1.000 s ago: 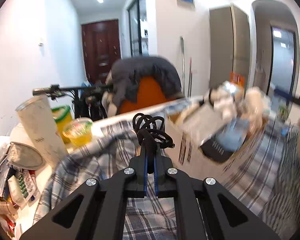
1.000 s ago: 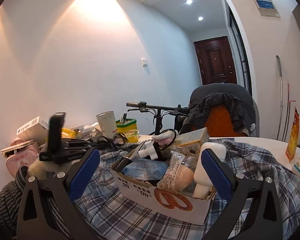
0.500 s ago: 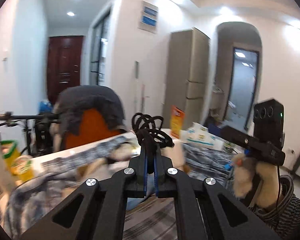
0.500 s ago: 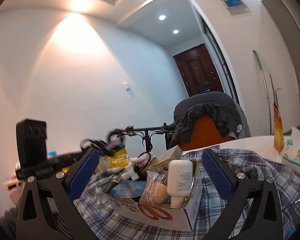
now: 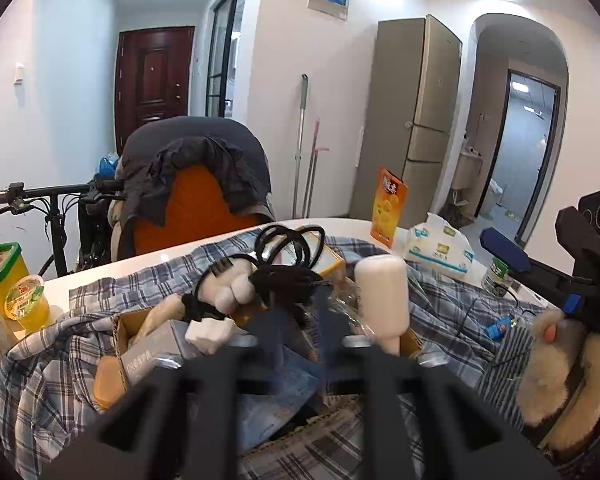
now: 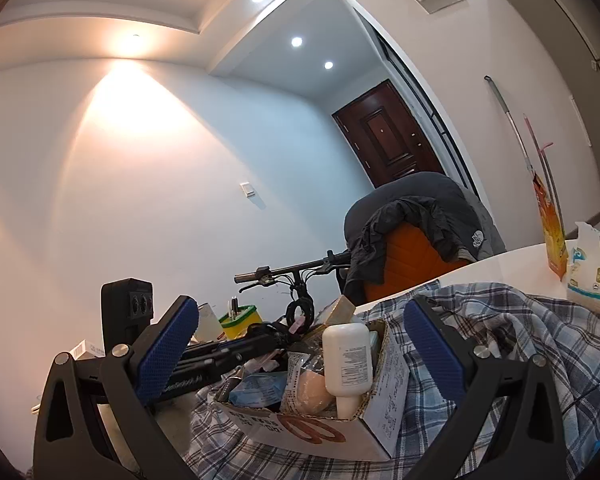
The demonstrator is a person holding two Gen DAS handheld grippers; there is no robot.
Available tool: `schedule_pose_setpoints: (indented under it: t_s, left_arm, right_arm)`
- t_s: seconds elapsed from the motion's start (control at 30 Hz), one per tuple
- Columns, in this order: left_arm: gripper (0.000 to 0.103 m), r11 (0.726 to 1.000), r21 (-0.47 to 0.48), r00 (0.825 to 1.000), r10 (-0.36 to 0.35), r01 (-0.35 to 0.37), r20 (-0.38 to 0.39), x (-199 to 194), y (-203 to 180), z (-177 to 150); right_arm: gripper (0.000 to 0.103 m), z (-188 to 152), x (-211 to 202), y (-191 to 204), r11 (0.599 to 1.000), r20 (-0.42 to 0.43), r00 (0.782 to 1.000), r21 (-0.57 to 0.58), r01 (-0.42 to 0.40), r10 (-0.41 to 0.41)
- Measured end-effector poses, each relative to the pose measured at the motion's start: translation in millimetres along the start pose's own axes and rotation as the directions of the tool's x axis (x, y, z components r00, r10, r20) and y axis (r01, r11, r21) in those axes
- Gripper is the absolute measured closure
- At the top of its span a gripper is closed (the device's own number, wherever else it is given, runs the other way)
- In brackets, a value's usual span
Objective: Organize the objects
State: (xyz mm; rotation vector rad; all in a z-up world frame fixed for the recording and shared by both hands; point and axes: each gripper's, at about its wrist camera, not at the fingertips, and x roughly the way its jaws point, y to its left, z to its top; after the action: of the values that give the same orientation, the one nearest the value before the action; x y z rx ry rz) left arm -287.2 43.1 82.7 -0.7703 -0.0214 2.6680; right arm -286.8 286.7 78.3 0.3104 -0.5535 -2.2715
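A coiled black cable lies on top of the things in the cardboard box, partly over a white plush toy. My left gripper hovers just behind it, blurred, its jaws opening and no longer pressing on the cable. A white bottle stands upside down in the box to the right of it. My right gripper stands open before the box with nothing between its blue pads. In the left wrist view it sits at the right edge, held by a hand in a furry sleeve.
The box sits on a blue checked cloth on a white table. An orange snack bag, a tissue pack and a small can stand at the right. A yellow drink cup stands left. A jacket-draped chair is behind.
My left gripper carried the cable to the right over the box and its jaws have parted, leaving the cable on the box contents. The right gripper rolled and drifted slightly.
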Motion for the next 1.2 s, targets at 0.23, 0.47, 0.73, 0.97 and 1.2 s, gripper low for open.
schedule_pose_setpoints:
  t_s: [0.23, 0.47, 0.73, 0.97, 1.2]
  left_arm:
    - [0.008, 1.000, -0.018, 0.992, -0.011, 0.013, 0.128, -31.3, -2.7, 5.4]
    - [0.008, 0.994, -0.114, 0.975, 0.032, -0.007, 0.220, -80.3, 40.8, 7.2]
    - [0.008, 0.950, -0.282, 0.953, 0.200, -0.132, 0.227, -113.6, 121.1, -28.6]
    - [0.008, 0.925, -0.230, 0.945, 0.322, -0.302, 0.053, -93.1, 150.0, -56.6]
    - [0.008, 0.944, -0.051, 0.944, 0.323, -0.327, -0.067, -51.3, 128.6, -69.5]
  right_arm:
    - [0.001, -1.6, 1.0, 2.6, 1.000, -0.011, 1.000, -0.012, -0.003, 0.003]
    - [0.001, -2.9, 2.9, 6.1, 1.000, -0.024, 1.000, -0.025, -0.001, 0.001]
    - [0.001, -8.0, 11.0, 13.1, 0.998, -0.066, 0.998, -0.056, 0.001, -0.005]
    - [0.001, -45.3, 14.6, 70.2, 0.939, -0.309, 0.949, -0.306, -0.155, 0.056]
    - [0.001, -98.3, 34.8, 88.6, 0.889, -0.503, 0.864, -0.391, -0.238, 0.010]
